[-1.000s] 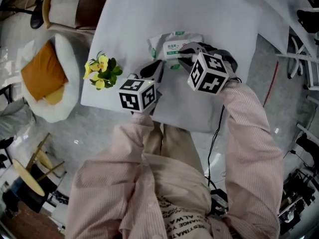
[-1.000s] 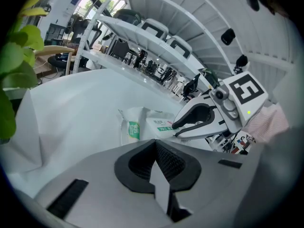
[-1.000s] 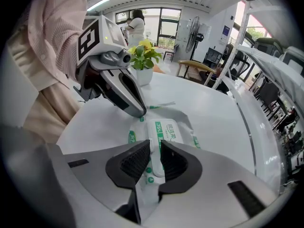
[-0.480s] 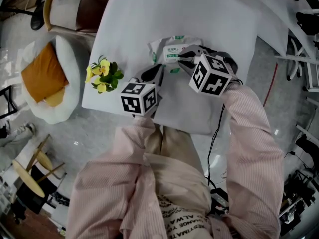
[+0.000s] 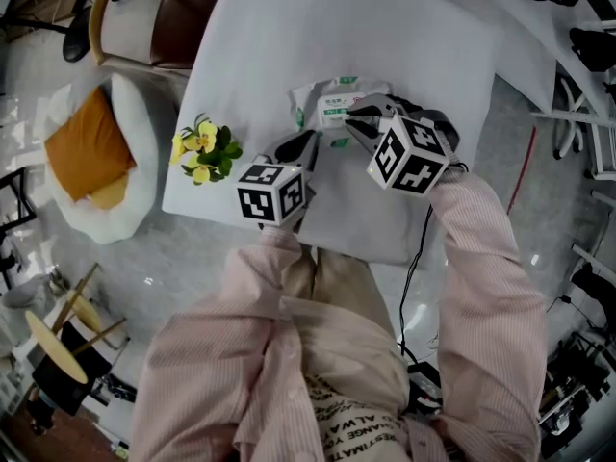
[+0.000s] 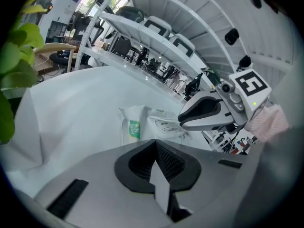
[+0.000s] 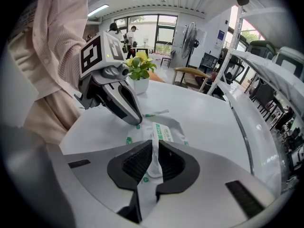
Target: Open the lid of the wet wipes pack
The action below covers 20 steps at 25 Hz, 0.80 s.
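The pack (image 5: 332,99) lies flat on the white surface (image 5: 279,37). The left tool (image 5: 306,142), jaws drawn together, has its tip on the pack's near left end and seems to pin it there. The right tool (image 5: 354,115) leans in steeply from the right. Its jaws are closing on the white lid (image 7: 154,151), which stands between the pads. Gripping the lid looks like the step in hand. Next it calls for a firm pinch, then a peel upward while the left tool keeps the pack down.
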{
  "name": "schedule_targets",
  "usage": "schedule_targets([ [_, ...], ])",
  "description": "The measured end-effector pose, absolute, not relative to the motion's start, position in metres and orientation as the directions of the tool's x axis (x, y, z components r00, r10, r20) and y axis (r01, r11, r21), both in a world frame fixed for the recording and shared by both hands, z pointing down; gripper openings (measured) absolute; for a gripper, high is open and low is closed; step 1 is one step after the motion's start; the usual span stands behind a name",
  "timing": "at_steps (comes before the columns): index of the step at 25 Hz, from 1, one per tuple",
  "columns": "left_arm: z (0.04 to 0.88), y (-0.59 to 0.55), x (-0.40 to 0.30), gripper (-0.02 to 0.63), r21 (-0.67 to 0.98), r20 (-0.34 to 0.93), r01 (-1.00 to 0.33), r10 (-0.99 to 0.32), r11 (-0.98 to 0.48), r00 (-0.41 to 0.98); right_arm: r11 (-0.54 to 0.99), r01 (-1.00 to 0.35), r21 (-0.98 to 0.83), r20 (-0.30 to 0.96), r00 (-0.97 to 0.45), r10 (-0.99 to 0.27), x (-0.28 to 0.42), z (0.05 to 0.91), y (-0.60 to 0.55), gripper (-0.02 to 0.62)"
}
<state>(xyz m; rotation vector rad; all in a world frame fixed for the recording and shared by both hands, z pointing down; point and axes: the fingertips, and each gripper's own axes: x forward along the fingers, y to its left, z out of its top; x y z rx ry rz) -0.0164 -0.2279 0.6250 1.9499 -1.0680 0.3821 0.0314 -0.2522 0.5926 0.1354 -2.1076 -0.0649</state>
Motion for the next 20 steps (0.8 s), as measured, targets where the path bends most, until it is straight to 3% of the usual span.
schedule_targets([
  [20,0.627,-0.227,-0.017,-0.002,0.547,0.623,-0.802,-0.524,-0.240,0.581,0.957,-0.214,0.196,0.777,-0.561,-0.285,0.023,0.571,-0.306,0.021],
])
